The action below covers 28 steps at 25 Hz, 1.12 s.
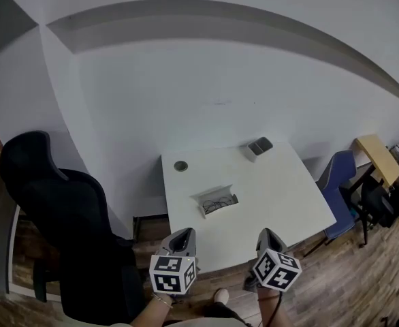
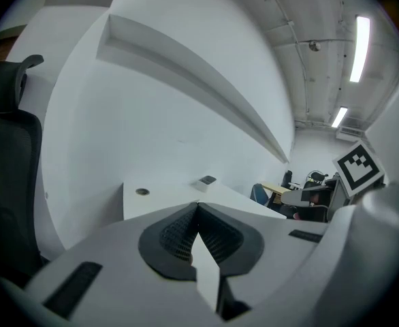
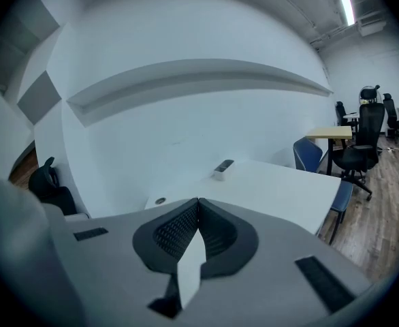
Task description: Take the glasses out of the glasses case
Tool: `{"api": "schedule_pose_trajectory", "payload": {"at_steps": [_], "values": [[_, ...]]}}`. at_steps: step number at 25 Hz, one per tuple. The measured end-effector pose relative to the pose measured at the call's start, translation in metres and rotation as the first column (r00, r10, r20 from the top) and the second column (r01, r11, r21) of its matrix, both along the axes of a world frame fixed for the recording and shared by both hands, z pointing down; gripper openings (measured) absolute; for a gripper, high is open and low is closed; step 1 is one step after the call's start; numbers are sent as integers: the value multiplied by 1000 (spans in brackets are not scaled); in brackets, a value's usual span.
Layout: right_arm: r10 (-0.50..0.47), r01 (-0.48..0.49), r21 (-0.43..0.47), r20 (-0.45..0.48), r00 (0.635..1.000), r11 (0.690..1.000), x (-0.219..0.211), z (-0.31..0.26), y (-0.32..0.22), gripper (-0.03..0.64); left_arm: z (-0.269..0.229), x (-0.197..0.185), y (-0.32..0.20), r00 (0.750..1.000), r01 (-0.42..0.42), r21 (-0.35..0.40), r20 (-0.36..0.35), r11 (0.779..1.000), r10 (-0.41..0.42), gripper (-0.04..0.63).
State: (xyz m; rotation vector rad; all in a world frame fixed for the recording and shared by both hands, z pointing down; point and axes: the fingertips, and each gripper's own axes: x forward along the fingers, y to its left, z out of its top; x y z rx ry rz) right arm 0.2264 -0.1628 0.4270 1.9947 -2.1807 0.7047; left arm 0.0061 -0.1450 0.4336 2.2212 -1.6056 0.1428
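An open white glasses case (image 1: 215,201) holding dark-framed glasses (image 1: 220,204) lies mid-way across the white square tabletop (image 1: 281,189). The grey left gripper (image 1: 184,234) and right gripper (image 1: 266,236) hover over its near edge, jaws pressed together, empty.

Head view: the camera is set high and faces steeply down onto the white table (image 1: 281,203) from its near edge, with the left gripper (image 1: 182,236) and right gripper (image 1: 267,237) at the bottom of the frame. Each gripper view sits low behind its own jaws, near that same edge, and faces across the tabletop toward the wall. All three views share the table's far edge — the small grey box (image 1: 259,146) and the round grommet (image 1: 180,165).
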Motion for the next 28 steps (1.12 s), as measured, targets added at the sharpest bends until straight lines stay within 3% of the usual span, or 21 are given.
{"api": "schedule_pose_trajectory", "payload": {"at_steps": [13,21,28], "values": [[-182,184,-49,30,983,982,33,17,-101,32,14,38,-62,985,170,-72,19,983,-169,17],[-302,306,-90,57,952,948,13,42,-125,32,29,36,-63,968,248,-131,79,960,-239,17],[-365,366,-121,30,930,923,-4,50,-132,32,36,20,-81,961,275,-143,87,951,-264,17]]}}
